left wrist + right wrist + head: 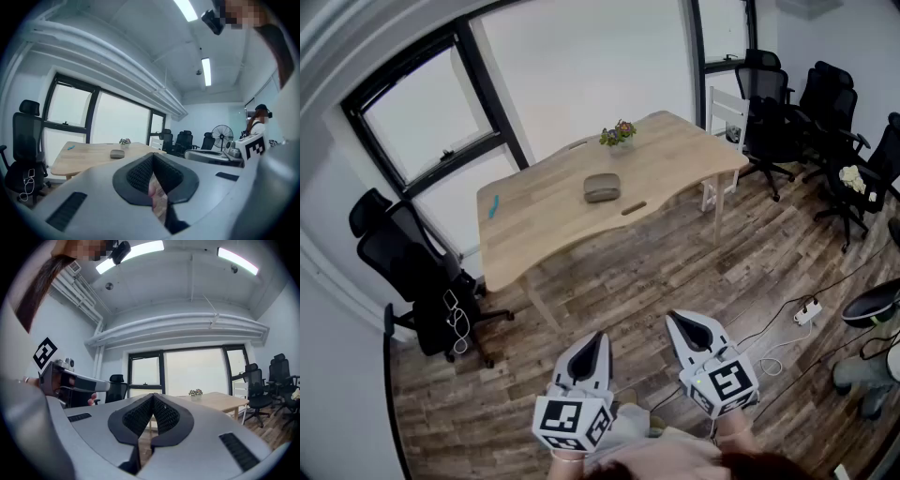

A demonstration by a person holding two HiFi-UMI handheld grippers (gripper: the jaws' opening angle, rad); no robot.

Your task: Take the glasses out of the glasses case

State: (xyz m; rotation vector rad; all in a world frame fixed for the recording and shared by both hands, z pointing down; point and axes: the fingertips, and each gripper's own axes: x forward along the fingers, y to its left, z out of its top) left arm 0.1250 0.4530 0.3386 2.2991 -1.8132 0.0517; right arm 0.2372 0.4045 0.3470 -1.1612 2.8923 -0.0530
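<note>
A grey-brown glasses case [602, 187] lies shut near the middle of the wooden table [544, 220], far ahead of me; it also shows small in the left gripper view as the case [117, 153]. No glasses are visible. My left gripper [598, 338] and right gripper [675, 320] are held low over the floor, well short of the table, both with jaws closed together and nothing in them. In the gripper views the left gripper [153, 157] and right gripper [153, 396] show their black pads meeting.
A small potted plant [619, 135] stands at the table's far edge and a blue item [493, 206] lies at its left end. Black office chairs [422, 281] stand left and several more [825, 122] at the right. A white chair [724, 117], floor cables and a power strip [807, 310] lie right.
</note>
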